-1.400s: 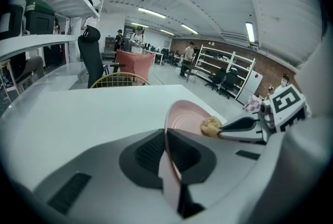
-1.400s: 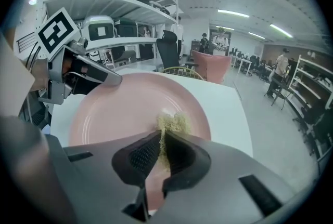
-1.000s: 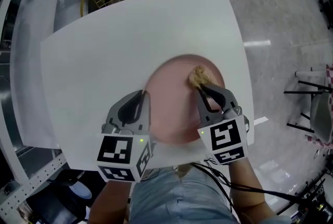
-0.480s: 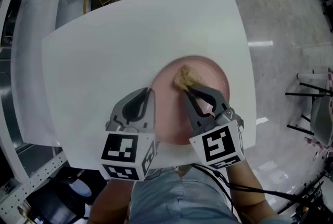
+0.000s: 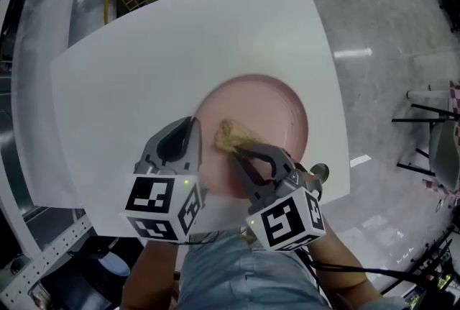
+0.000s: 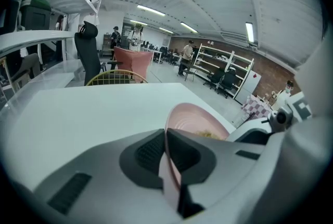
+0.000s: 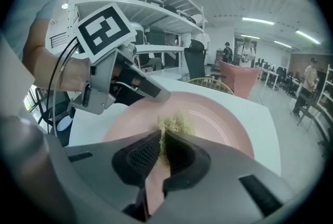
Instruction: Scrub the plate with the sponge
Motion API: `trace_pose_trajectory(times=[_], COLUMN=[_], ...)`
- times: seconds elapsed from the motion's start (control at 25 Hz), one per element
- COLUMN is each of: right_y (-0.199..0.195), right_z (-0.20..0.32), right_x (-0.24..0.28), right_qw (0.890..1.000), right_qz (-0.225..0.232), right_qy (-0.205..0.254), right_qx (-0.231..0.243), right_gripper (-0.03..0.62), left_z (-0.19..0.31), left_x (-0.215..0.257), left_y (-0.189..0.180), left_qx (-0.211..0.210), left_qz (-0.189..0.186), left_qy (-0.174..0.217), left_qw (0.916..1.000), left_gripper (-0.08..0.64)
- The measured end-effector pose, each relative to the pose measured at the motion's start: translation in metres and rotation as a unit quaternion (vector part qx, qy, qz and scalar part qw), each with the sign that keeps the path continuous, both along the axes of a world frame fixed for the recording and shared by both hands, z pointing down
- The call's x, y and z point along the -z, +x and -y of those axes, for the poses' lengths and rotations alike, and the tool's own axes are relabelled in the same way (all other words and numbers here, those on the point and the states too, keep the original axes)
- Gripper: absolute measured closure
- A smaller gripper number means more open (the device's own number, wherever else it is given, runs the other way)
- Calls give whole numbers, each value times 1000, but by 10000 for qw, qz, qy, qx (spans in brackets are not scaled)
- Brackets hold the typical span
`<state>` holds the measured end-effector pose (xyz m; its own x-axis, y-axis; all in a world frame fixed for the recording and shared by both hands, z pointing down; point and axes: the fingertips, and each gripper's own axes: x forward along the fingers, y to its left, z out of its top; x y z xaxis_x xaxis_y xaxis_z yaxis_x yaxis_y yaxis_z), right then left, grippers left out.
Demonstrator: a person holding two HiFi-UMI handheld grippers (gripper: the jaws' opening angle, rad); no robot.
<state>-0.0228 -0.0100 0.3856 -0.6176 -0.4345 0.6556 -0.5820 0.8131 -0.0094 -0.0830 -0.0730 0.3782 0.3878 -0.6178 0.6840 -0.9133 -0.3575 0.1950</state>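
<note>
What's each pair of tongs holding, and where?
Left tongs clamp the plate by its rim; right tongs pinch the sponge by its near end.

Round pink plate (image 5: 266,111) flat, tan sponge (image 5: 231,134) on it

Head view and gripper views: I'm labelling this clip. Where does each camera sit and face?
Head view: on the person's head, facing steeply down on the white table and pink plate; left gripper and right gripper show.
Left gripper view: on the left gripper, looking along its jaws, shut on the plate's rim, across the table; right gripper at right.
Right gripper view: on the right gripper, looking along its jaws, shut on the sponge, toward the left gripper and the hand holding it.
Shared: all show the plate.
</note>
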Motion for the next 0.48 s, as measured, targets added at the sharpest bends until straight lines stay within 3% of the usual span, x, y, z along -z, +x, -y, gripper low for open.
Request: trace_pose_trajectory(times=[0.28, 0.48], right_y=[32, 71], right_z=[-16, -4], right_x=[-12, -19], right_qw=[9992, 9940], right_qz=[-131, -445], right_qy=[-221, -248], right_qx=[-296, -970], right_gripper=[559, 560], left_z=[-2, -2], left_x=[-2, 0], left_y=[1, 4], left_qx=[66, 49], left_qz=[-92, -87], left_qy=[-38, -14], left_qw=[9999, 9999], left_gripper=[537, 537])
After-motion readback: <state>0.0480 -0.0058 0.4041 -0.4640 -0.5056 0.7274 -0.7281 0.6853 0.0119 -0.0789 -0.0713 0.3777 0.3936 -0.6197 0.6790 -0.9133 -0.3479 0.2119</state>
